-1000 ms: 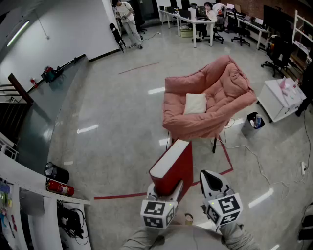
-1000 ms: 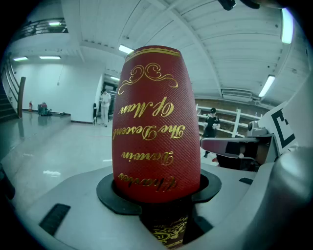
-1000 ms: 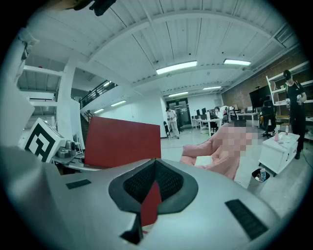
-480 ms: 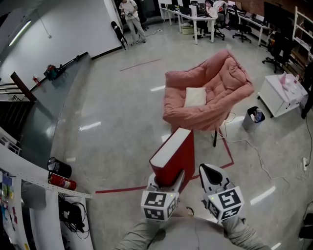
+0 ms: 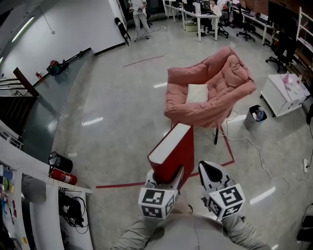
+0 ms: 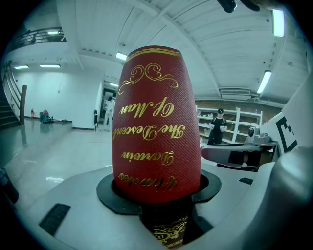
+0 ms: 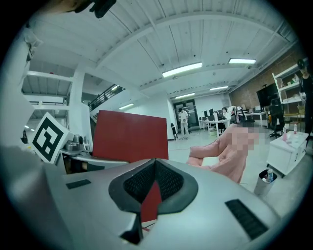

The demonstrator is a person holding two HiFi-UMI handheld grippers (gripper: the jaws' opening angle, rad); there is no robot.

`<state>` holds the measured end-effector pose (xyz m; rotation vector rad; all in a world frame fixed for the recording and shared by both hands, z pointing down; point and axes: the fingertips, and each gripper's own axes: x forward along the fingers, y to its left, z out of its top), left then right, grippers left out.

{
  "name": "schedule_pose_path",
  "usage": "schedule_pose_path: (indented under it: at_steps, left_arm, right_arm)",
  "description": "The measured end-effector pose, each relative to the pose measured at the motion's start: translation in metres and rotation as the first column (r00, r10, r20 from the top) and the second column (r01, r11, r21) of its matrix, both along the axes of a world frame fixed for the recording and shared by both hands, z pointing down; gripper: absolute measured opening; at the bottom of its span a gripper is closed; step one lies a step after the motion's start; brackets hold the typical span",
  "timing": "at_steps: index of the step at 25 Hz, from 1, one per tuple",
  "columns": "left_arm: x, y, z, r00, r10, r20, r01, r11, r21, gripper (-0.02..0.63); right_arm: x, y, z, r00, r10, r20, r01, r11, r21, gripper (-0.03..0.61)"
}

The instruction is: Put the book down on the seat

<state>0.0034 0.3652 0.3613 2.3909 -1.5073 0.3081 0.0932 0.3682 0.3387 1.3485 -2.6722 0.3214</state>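
A thick red book [image 5: 172,152] with gold lettering on its spine [image 6: 156,122] stands upright in my left gripper [image 5: 166,179], whose jaws are shut on its lower end. It hangs over the floor, short of the pink padded chair [image 5: 210,93]. A cream cushion [image 5: 197,93] lies on the chair's seat. My right gripper [image 5: 209,172] hovers just right of the book, shut and holding nothing. In the right gripper view the book's red cover [image 7: 129,136] rises at the left and the chair [image 7: 215,156] shows ahead on the right.
Red tape lines [image 5: 122,184] cross the grey floor below the book. A small bin [image 5: 255,117] and a white cabinet [image 5: 281,95] stand right of the chair, with a cable trailing on the floor. A fire extinguisher [image 5: 61,176] lies at the left. Desks and people [image 5: 195,10] are far behind.
The head view has shifted a little, so the floor tape and extinguisher sit slightly higher in the frame. Both grippers and the book keep the same pose.
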Motion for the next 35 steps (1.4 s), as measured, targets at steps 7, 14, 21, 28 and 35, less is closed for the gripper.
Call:
schedule_pose_path:
  at_steps: [7,14,21,28,35]
  left_arm:
    - [-0.01,-0.008,0.005,1.0,-0.024,-0.002,0.024,1.0,-0.009,0.25]
    - [-0.02,-0.032,0.013,0.999,-0.034,-0.018,0.034,0.999,-0.018,0.25]
    - [-0.031,-0.078,0.017,0.999,-0.027,-0.027,0.026,0.999,-0.024,0.25]
    - [-0.044,-0.13,0.017,0.999,-0.012,-0.037,0.011,1.0,-0.026,0.25]
    - [-0.063,-0.183,0.016,0.999,0.017,-0.035,-0.018,0.999,-0.032,0.25]
  right_arm:
    - [-0.005,-0.005,0.006,1.0,-0.016,-0.007,0.016,1.0,-0.014,0.0]
    - [-0.013,-0.028,0.014,0.999,-0.027,-0.029,0.026,0.999,-0.025,0.0]
    - [-0.021,-0.07,0.016,0.999,-0.008,-0.054,0.007,1.0,-0.027,0.0]
    - [-0.035,-0.125,0.014,0.998,0.01,-0.057,-0.012,0.999,-0.035,0.0]
    - [-0.057,-0.181,0.009,0.998,0.023,-0.061,-0.024,0.999,-0.027,0.0]
